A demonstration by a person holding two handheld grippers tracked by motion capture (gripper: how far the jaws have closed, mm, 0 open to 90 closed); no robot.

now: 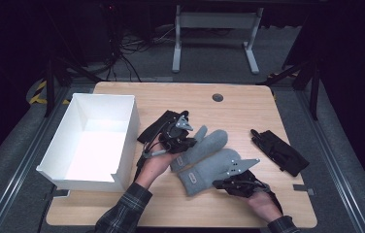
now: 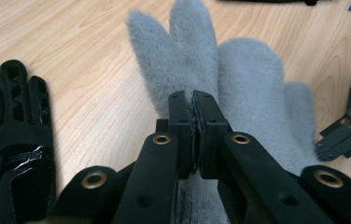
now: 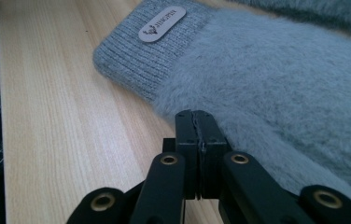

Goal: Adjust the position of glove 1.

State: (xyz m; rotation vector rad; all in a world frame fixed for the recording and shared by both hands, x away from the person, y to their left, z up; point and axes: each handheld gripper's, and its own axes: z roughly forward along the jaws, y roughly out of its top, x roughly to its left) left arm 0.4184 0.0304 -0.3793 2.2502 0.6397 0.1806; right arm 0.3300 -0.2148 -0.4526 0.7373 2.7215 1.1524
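Two grey mittens (image 1: 205,158) lie side by side mid-table, cuffs toward the person, long axes running away to the right. Left gripper (image 1: 183,141) is pinched on the far mitten's (image 2: 187,60) fleece. Right gripper (image 3: 197,123), jaws together and seemingly empty, sits at the near mitten's (image 3: 276,84) edge, nearest its cuff.

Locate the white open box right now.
In the high view, the white open box sits at the table's left edge, beside the black glove and the left gripper.
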